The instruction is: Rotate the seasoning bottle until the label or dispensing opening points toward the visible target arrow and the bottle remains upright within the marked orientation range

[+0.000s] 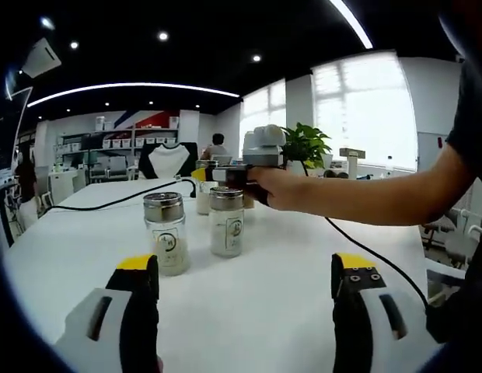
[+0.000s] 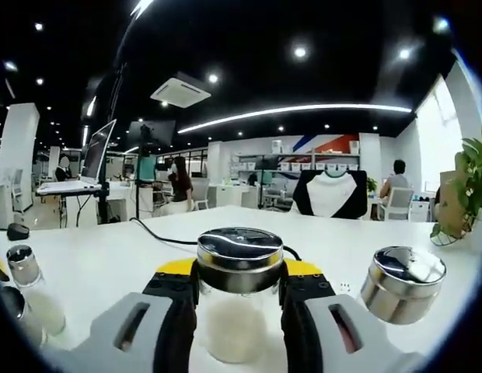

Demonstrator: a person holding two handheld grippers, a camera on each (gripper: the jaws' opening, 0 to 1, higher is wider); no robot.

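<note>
My right gripper (image 2: 239, 311) is clamped on the bottle (image 2: 239, 299); left gripper (image 1: 245, 307) hangs open. I'd twist slow, keeping it vertical, minding the jar (image 2: 402, 284) at 3 o'clock.

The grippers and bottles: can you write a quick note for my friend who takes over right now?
Right gripper: shut on a seasoning bottle, fingers on both sides, just below its metal cap.
Left gripper: open, holding nothing, low over the white table.
More bottles stand upright: two ahead of the left gripper, one right of the held bottle.
Done: bottle gripped, upright.
Left: turn it to the arrow; I can't see the arrow or the label's direction.
</note>
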